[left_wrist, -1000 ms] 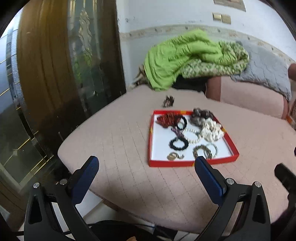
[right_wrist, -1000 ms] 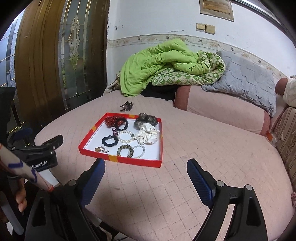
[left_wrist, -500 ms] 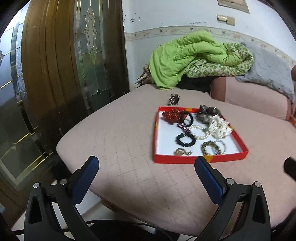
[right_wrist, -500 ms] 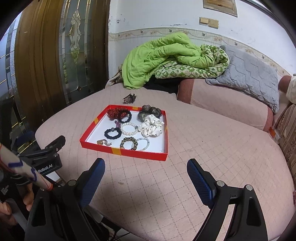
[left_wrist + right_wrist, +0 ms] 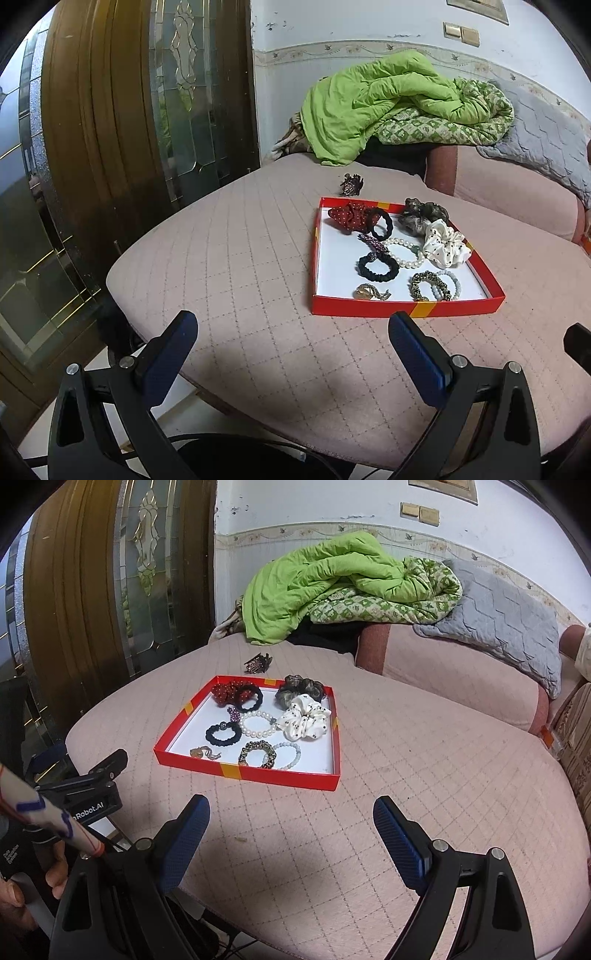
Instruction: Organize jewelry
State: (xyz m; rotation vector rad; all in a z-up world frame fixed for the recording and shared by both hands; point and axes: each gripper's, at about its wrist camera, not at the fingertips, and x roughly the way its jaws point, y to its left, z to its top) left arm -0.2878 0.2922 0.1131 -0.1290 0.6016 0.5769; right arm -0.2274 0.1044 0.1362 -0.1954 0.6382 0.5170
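Observation:
A shallow red tray (image 5: 369,306) (image 5: 258,773) with a white floor lies on the pink quilted bed. In it are a white dotted scrunchie (image 5: 304,718), a red scrunchie (image 5: 349,218), a black hair tie (image 5: 222,734), a pearl bracelet (image 5: 257,724) and several other bands. A dark claw hair clip (image 5: 351,184) (image 5: 257,663) lies on the bed just beyond the tray's far edge. My left gripper (image 5: 291,345) hangs open over the bed's near left corner. Nothing is held by my right gripper (image 5: 291,823), which is open short of the tray's near edge.
A green quilt (image 5: 325,579) and a grey pillow (image 5: 506,605) are piled at the bed's far side against the wall. A wooden door with patterned glass (image 5: 155,110) stands left. The bed edge (image 5: 122,295) drops off at the left. A hand (image 5: 22,886) holds the left gripper handle.
Both grippers have moved closer to the bed and tray, so the tray looks larger. Both stay open; nothing in the tray has moved.

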